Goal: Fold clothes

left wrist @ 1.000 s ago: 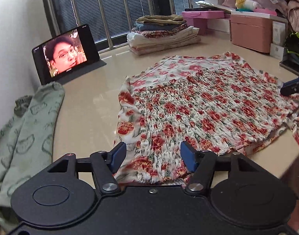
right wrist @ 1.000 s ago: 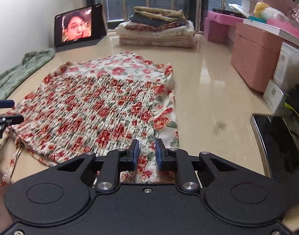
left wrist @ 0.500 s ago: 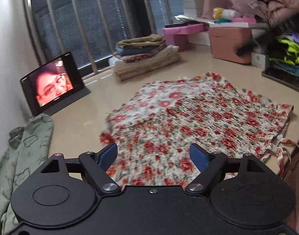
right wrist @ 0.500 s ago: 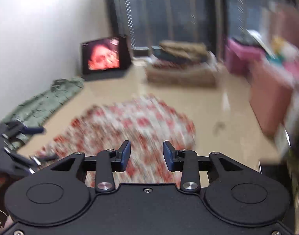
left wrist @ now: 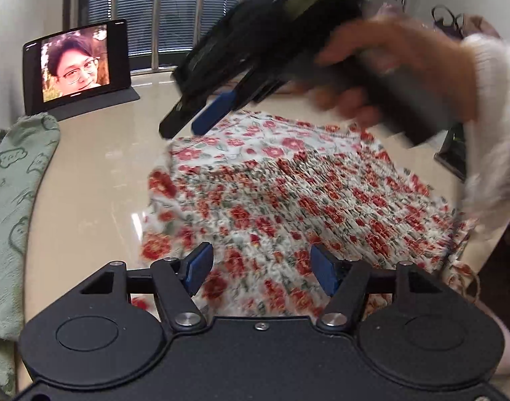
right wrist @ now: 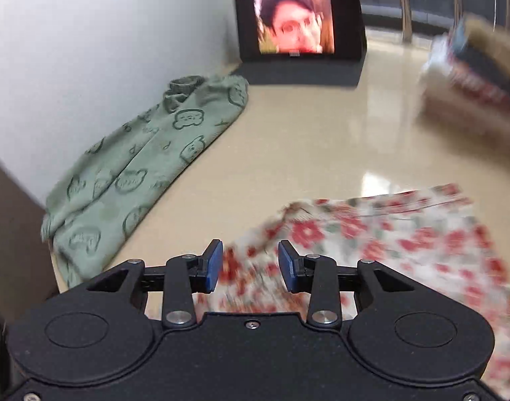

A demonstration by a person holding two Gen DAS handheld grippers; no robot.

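Floral garment (left wrist: 288, 200) lies flat between green garment (right wrist: 138, 167) and folded stack (right wrist: 479, 80).

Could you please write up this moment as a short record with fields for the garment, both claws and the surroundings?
garment: floral top spread flat on the table, not yet folded
left claw: open over the top's near edge, jaws just closed a little, nothing gripped
right claw: open, empty, above the top's far left corner
right hand: reaching across above the top
beside: green bear-print garment by the wall
behind: tablet playing video
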